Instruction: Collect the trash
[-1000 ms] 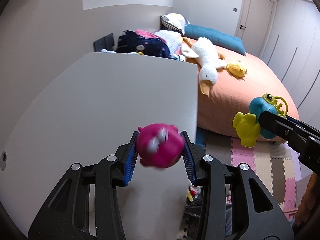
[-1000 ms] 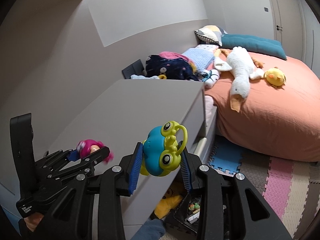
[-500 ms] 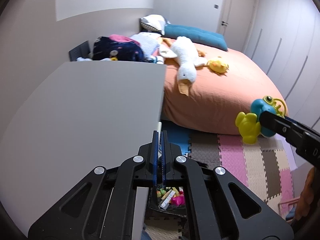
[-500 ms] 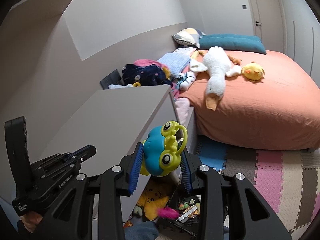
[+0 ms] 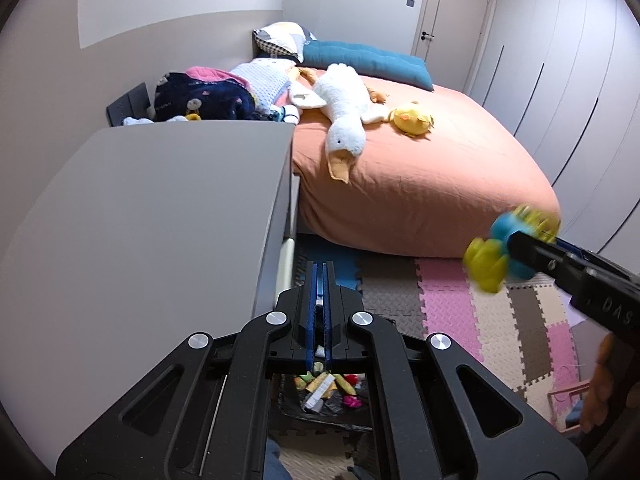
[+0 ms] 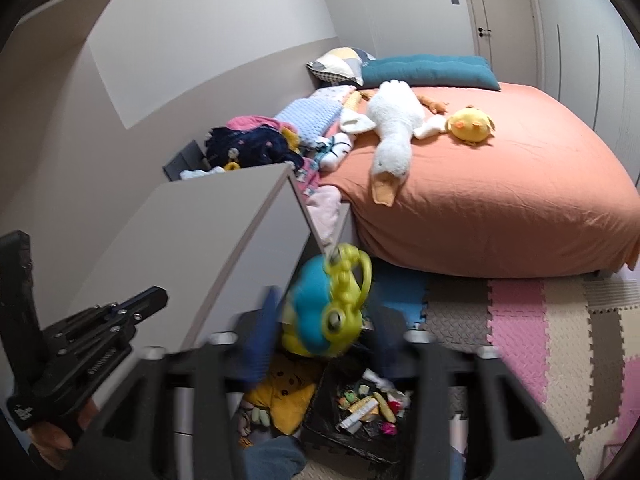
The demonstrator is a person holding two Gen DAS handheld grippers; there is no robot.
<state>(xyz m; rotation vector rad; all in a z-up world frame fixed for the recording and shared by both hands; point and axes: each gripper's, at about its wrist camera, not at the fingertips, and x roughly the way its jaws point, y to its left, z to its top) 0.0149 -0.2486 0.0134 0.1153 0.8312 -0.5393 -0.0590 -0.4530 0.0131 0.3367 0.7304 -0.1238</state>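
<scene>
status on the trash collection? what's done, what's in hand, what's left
Done: black bin on the floor already holds wrappers and small toys; left gripper is shut and empty. In hand: blue-and-yellow toy between the right gripper fingers above the bin, too blurred to confirm grip. Left: dropping it in.
</scene>
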